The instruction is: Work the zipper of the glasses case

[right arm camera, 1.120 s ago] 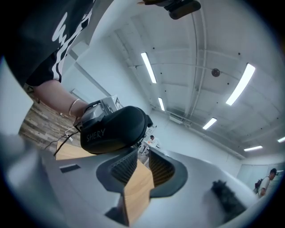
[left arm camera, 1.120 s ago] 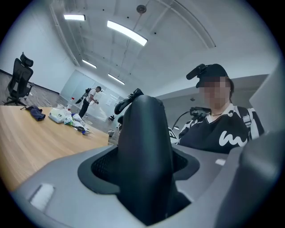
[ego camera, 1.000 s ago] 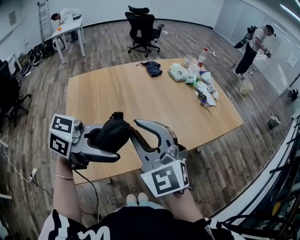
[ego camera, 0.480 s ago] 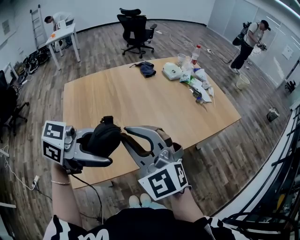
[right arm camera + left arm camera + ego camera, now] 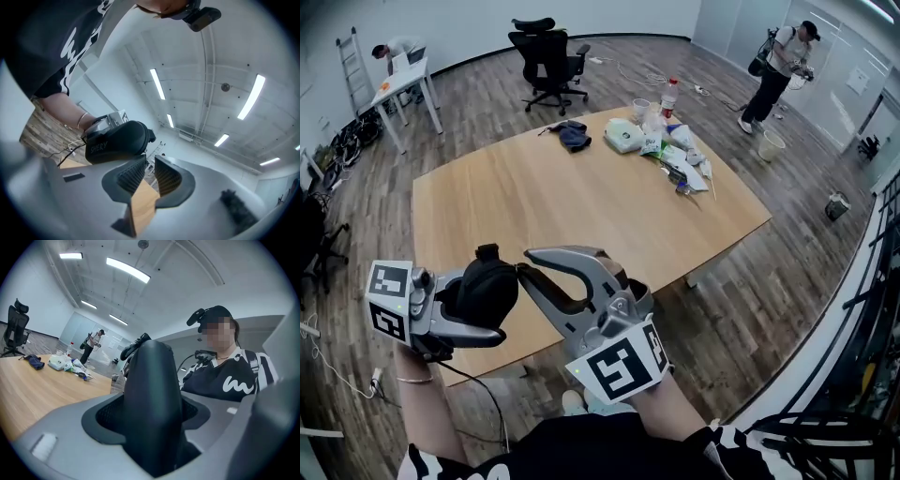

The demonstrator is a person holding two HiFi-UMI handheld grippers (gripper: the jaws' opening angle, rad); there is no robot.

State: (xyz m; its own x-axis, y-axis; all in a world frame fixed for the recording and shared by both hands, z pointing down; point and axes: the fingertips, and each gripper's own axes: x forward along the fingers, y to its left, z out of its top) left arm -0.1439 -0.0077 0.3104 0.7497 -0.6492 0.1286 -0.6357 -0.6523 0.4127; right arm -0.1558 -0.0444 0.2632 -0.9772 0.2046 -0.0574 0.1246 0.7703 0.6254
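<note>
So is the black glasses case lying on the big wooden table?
No, the left tool clamps the black oval glasses case up in the air, near the edge of the light wooden table.

The near and middle tabletop [image 5: 544, 197] is open for passage. Packets and bottles [image 5: 670, 150] and a dark cloth [image 5: 572, 137] obstruct its far edge.
</note>
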